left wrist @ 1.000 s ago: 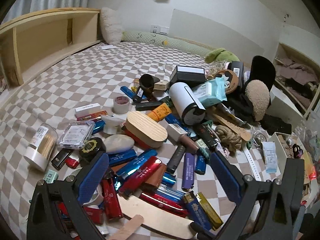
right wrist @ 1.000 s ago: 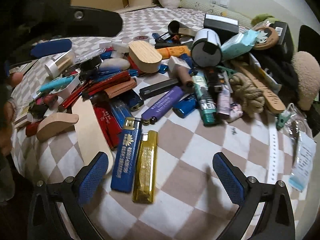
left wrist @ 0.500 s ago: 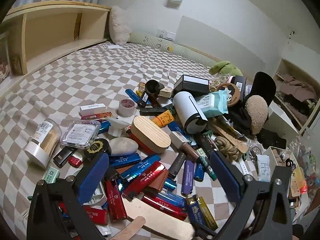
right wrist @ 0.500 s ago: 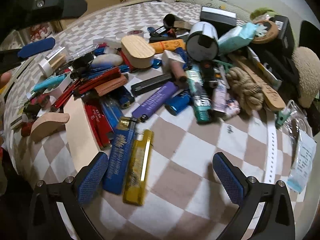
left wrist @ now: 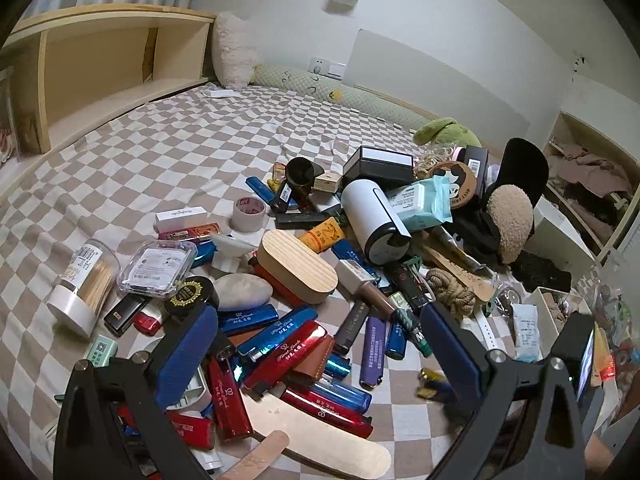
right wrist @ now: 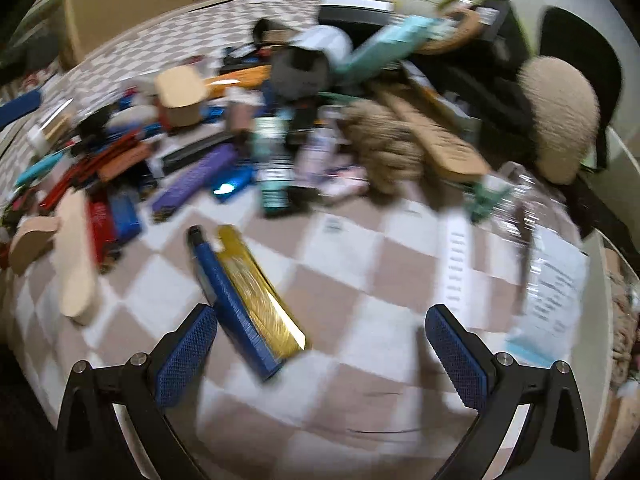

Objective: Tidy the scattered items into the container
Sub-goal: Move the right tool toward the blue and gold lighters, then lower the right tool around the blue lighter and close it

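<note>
Left gripper point(left wrist: 320, 356), jaws spread wide and empty, hovering over the heap at lower centre of its frame. Far left: toothpick jar point(left wrist: 82, 286) on its side, clear clamshell box point(left wrist: 160, 266) just beside it. Centre: wooden oval box point(left wrist: 296, 266), red lighters point(left wrist: 296, 352) and blue ones jumbled beneath the pads. Right of centre: white cylinder point(left wrist: 376, 220), rope knot point(left wrist: 452, 292). Far right edge: white bin point(left wrist: 550, 308), likely the container, only partly in view.

Over in the right wrist view, heavily blurred: right gripper point(right wrist: 320, 352) also spread, nothing between the fingers. Gold lighter point(right wrist: 260, 292) and blue lighter point(right wrist: 234, 308) touching side by side on the checked bedspread point(right wrist: 360, 280), lower left of centre, close to the left pad.

Looks like the approach step of a pick. Next: centring over the pair or one lighter, lowering, then closing across the narrow width.
</note>
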The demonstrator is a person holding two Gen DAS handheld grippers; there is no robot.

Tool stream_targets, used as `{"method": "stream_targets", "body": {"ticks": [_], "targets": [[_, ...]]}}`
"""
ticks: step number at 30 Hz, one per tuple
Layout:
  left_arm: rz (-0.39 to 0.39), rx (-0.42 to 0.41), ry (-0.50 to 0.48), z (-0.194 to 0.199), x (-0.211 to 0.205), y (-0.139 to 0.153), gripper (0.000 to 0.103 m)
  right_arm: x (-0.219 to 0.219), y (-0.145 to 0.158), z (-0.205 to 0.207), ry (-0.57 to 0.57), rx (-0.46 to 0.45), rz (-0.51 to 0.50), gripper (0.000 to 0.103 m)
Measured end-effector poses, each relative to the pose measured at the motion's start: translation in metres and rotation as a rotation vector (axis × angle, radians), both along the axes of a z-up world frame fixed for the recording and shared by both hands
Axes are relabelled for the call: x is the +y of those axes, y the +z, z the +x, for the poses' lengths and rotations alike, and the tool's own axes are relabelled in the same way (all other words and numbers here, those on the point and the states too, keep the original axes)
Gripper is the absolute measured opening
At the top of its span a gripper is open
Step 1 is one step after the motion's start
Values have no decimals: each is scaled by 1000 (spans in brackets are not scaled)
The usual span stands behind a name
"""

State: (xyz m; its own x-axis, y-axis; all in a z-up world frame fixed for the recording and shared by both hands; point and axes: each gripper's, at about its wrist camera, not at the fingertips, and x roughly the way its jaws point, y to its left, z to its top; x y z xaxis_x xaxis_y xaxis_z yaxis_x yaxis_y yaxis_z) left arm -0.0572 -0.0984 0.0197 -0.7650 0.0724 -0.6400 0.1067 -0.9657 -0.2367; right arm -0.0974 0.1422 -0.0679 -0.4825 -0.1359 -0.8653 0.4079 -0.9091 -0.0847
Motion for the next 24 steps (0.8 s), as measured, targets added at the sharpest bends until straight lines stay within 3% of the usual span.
{"method": "stream_targets", "body": {"ticks": [6,12,14,16,24], "targets": [[4,-4,-1,0,0,-1,102,50,3,-13,-139,-15,-52,103],[9,-2,-6,0,1,-1,102,67,19,9,-264,-8,-329,103],[10,-2,-7,0,2,-1,102,60,20,17,-284,4,-379,102],[11,-2,-9,0,2,-1,102,45,19,24,-278,26,-380,88],[12,-4,-21,0,6,-2,102,9,-2,26,-333,62,-317,85]]}}
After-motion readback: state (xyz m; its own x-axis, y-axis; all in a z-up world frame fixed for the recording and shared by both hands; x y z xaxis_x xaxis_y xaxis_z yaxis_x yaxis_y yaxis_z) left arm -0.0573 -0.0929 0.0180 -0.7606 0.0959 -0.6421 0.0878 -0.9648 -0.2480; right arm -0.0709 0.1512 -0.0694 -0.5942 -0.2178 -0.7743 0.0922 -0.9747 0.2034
